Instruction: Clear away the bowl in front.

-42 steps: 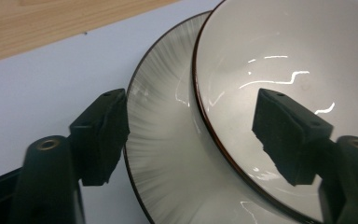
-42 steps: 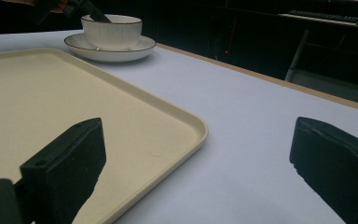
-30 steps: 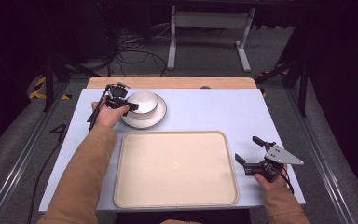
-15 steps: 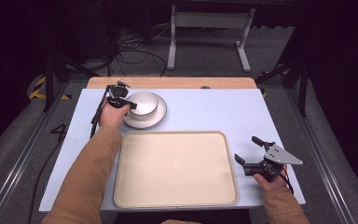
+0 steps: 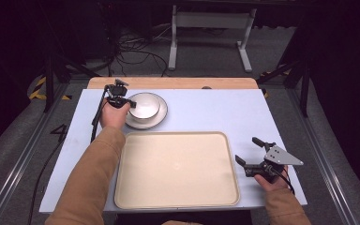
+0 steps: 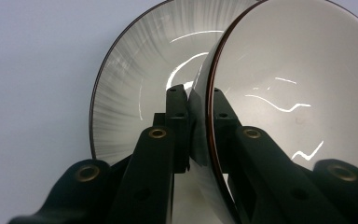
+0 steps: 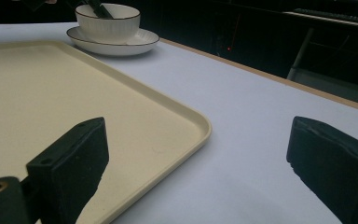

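My left gripper (image 5: 127,102) is at the far left of the worktop (image 5: 215,112), on the bowl (image 5: 144,105). The bowl sits on a plate (image 5: 161,116), just beyond the far left corner of the tray (image 5: 178,169).

In the left gripper view, the fingers (image 6: 177,116) straddle the bowl's (image 6: 284,93) rim: one finger outside the wall, over the plate (image 6: 135,93), the other inside the bowl. Both press against the wall, so the fingers are clenched on the rim. The dark rim line runs down between them. The bowl's wall looks tilted in this view; I cannot tell whether the bowl is lifted off the plate or resting on it.

The right gripper view shows the same grip from afar: bowl (image 7: 108,22) upright on the plate (image 7: 135,44), with a dark finger dipping into it at the near-left rim.

My right gripper (image 5: 250,153) rests at the right side of the worktop, just beside the tray's right edge, well apart from the bowl. Its fingers (image 7: 74,158) are spread wide, grasping nothing; between them I see the tray's (image 7: 98,116) rounded corner and bare worktop (image 7: 261,121). One finger hangs over the tray, the other over the worktop.

The tray carries nothing.
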Demonstrator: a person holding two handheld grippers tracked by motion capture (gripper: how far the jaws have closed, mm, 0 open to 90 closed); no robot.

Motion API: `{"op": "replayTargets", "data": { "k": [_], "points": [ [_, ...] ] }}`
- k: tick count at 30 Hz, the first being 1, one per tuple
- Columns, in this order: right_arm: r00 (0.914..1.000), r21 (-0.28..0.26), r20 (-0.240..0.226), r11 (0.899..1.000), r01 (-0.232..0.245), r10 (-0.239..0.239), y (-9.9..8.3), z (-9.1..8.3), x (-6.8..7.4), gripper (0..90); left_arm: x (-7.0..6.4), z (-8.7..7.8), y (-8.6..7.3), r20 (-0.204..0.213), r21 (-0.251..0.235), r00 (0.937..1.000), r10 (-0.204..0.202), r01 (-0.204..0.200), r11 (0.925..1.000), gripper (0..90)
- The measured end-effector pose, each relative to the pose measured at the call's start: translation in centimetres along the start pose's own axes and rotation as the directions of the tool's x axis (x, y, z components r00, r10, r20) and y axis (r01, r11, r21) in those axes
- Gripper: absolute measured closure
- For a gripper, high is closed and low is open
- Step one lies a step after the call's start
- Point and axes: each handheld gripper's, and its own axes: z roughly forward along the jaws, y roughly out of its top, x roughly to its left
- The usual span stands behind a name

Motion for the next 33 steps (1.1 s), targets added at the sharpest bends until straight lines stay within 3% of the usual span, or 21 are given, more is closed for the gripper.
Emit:
{"op": "replayTargets", "data": {
  "k": [6,11,14,19,24,33],
  "points": [
    [1.0000,0.001,0.000,1.000,0.000,0.000,0.0,0.0,0.0,6.1,-0.7,-0.6,0.2,-0.024,0.029,0.9996,0.014,-0.013,0.9995,82.6],
    [1.0000,0.001,0.000,1.000,0.002,-0.002,0.0,0.0,0.0,6.1,-1.0,-1.9,0.6,-0.003,0.011,0.9999,0.013,-0.013,0.9999,82.6],
    [1.0000,0.001,0.000,1.000,0.001,-0.001,0.0,0.0,0.0,6.1,-1.5,-2.7,1.0,-0.013,0.011,0.9992,0.038,-0.038,0.9992,82.6],
    [1.0000,0.001,0.000,1.000,0.001,-0.001,0.0,0.0,0.0,6.0,-1.9,-3.6,1.2,-0.012,0.004,0.9993,0.035,-0.035,0.9994,82.5],
    [1.0000,0.000,0.000,1.000,-0.002,0.002,0.0,0.0,0.0,5.9,-2.6,-4.5,1.5,-0.027,0.010,0.9969,0.074,-0.074,0.9972,82.5],
    [0.9999,-0.006,0.003,1.000,-0.014,0.014,0.0,-0.1,-0.1,5.1,-3.8,-6.5,2.2,-0.012,-0.007,0.9930,0.118,-0.118,0.9930,82.4]
  ]
}}
